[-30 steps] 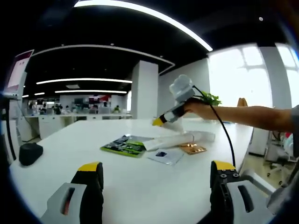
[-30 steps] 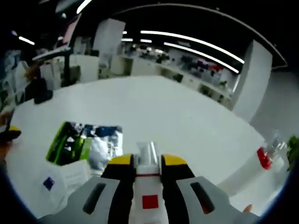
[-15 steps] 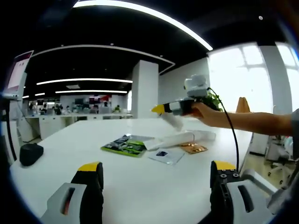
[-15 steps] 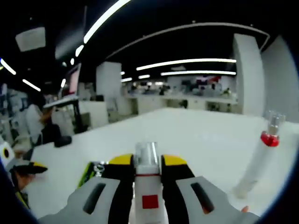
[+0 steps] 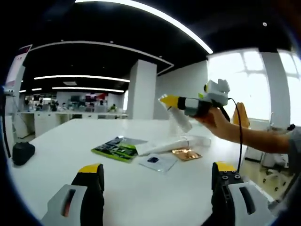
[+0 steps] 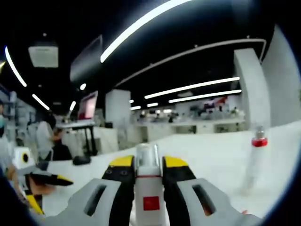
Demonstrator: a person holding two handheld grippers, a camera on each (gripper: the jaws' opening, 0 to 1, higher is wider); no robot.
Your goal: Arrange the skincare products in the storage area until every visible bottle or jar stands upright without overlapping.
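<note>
One product is in hand. The right gripper (image 6: 148, 165) is clamped on a white tube (image 6: 149, 190) with a clear cap and a small red square on its front; the tube rises between the yellow-tipped jaws in the right gripper view. In the left gripper view that same gripper (image 5: 175, 102) is held high above the table, in a hand (image 5: 217, 121), with the white tube (image 5: 181, 121) slanting down from its jaws, clear of every surface.

The left gripper (image 5: 157, 175) holds nothing. Its jaws stand wide apart, low over the near edge of the white table (image 5: 70, 146).

Farther along the table a slim white tube (image 5: 171, 143) lies flat on its side, beside a green packet (image 5: 115, 148), a small white sachet (image 5: 157, 161) and a copper-coloured sachet (image 5: 186, 154). The lying tube looks to rest partly against the green packet, though the exact contact is hard to make out.

In the right gripper view a slender white bottle with a red collar (image 6: 254, 162) stands upright on the table, well apart from the rest.

By this reading the task is at an early stage: one bottle stands, one tube is in the air and needs setting down upright, and one tube needs lifting and standing.
</note>
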